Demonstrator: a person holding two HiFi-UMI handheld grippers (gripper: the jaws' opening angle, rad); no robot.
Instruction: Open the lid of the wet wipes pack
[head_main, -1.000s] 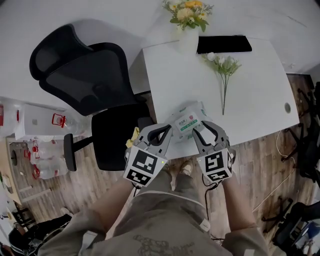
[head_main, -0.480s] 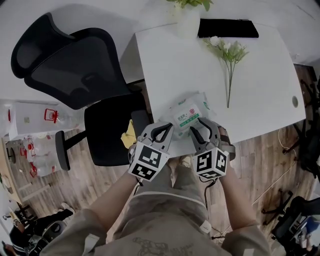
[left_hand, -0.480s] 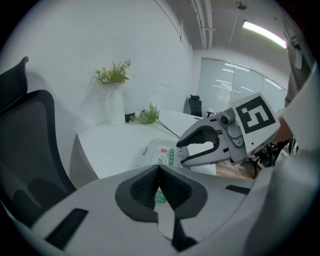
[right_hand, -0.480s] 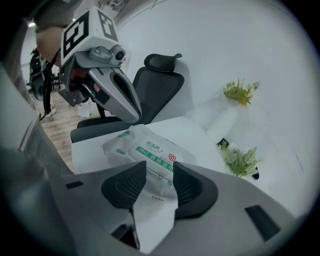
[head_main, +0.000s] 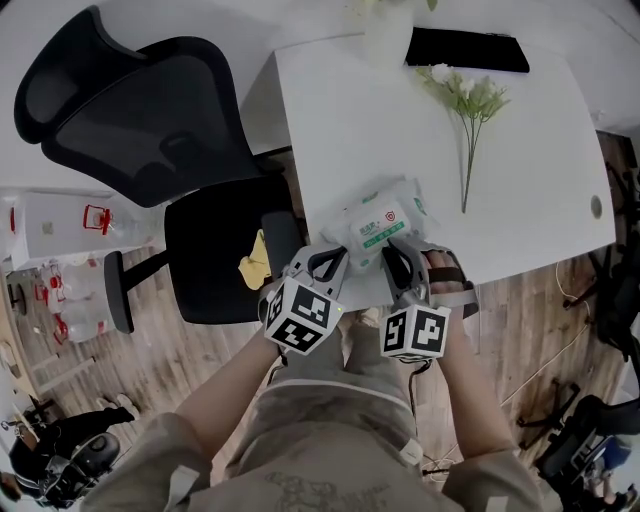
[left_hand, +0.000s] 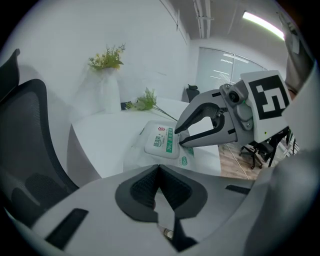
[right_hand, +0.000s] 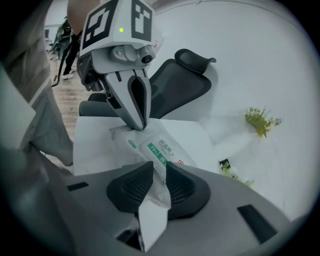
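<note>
The wet wipes pack (head_main: 380, 228) lies at the front edge of the white table (head_main: 350, 130), its label lid (left_hand: 161, 141) flat against the pack. My left gripper (head_main: 338, 256) is shut, pinching the pack's left end seam, as the right gripper view shows (right_hand: 134, 125). My right gripper (head_main: 396, 248) has just been closing its jaws. The pack's white right end film (right_hand: 152, 210) is pressed between its pads (right_hand: 176, 185). In the left gripper view the right gripper (left_hand: 179, 141) sits at the pack's far edge.
A black office chair (head_main: 150, 110) stands left of the table with a yellow item (head_main: 255, 262) on its seat. A cut flower (head_main: 468, 110), a white vase (head_main: 385, 40) and a flat black object (head_main: 468, 48) lie farther back. Wood floor lies below.
Both grippers have sunk toward the table's front edge beside the pack. The right gripper has rolled and its jaws have closed on the pack's end.
</note>
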